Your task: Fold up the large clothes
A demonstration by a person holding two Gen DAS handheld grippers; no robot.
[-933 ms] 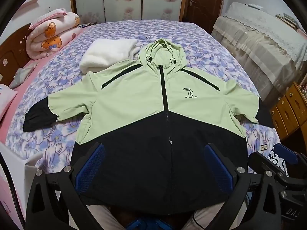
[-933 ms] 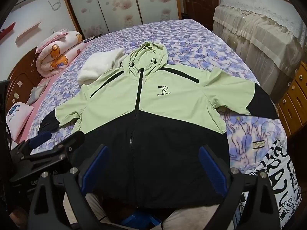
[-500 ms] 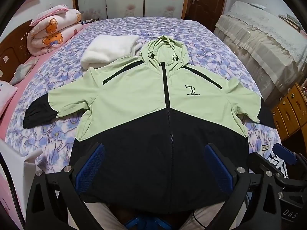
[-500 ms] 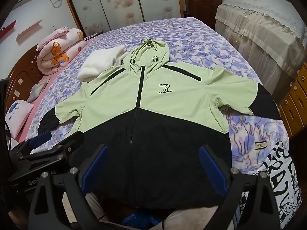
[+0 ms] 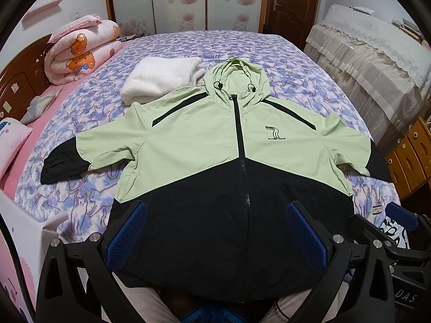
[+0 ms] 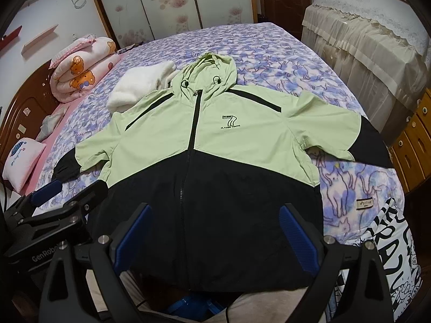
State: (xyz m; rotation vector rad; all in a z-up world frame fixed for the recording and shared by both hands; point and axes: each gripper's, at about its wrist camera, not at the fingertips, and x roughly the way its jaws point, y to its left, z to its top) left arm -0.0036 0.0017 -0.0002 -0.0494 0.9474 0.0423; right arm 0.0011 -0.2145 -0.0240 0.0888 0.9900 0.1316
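Left gripper [image 5: 215, 231] wide apart and holding nothing, right gripper [image 6: 212, 231] wide apart too, both up over the black bottom part of the green and black jacket [image 5: 231, 145], jacket flat on the purple bed [image 5: 296, 80], zipped up, sleeves out, white blanket [image 5: 159, 78] touching its shoulder

— What is being shown of the left gripper [image 5: 216, 235]?

— Black angular arms are being shown, tipped with blue textured pads [image 5: 126, 235] and fastened with silver screws.

— And of the right gripper [image 6: 215, 238]?

— The same build is being seen. White "GenRobo" lettering is being displayed on the neighbouring black body, and light beige trousers [image 6: 258, 308] are being worn below.
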